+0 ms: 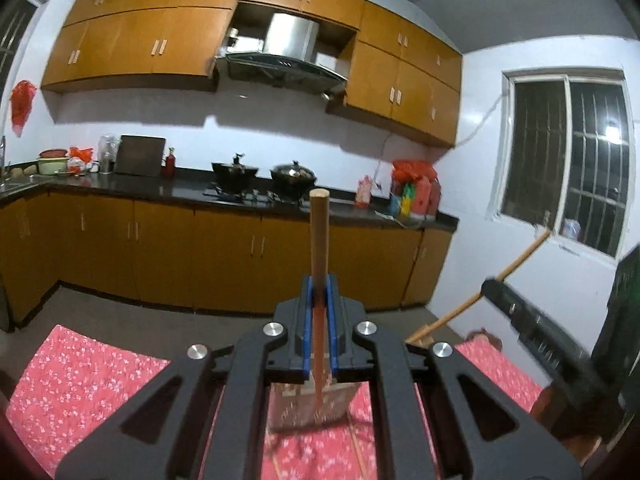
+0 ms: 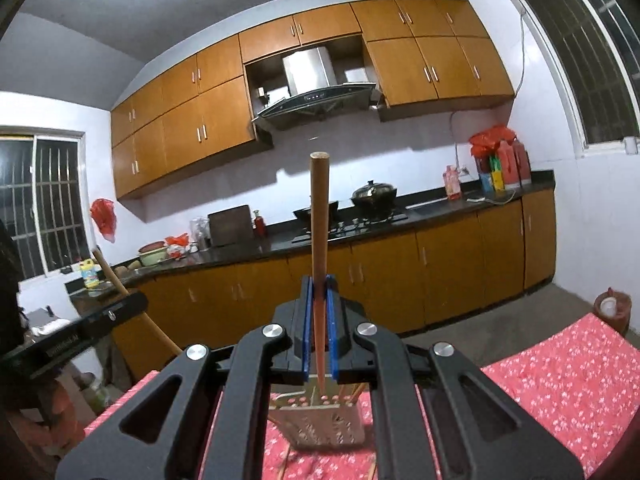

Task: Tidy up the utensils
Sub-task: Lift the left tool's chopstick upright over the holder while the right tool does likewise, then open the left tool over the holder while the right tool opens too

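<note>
Left tool (image 1: 319, 280) is clenched on a wooden chopstick (image 1: 319, 232), its blunt end poking up at frame centre. Right tool (image 2: 319, 280) grips another chopstick (image 2: 319, 216) the same way. Low in each frame, behind the jaws, a perforated metal utensil holder (image 2: 324, 426) stands on the red floral tabletop (image 2: 560, 380).

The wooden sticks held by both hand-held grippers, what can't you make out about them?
- Left wrist view: left hand-held gripper frame hides the stick lower end.
- Right wrist view: right hand-held gripper does likewise for its stick; perforated holder is blurred, contents unclear.
</note>
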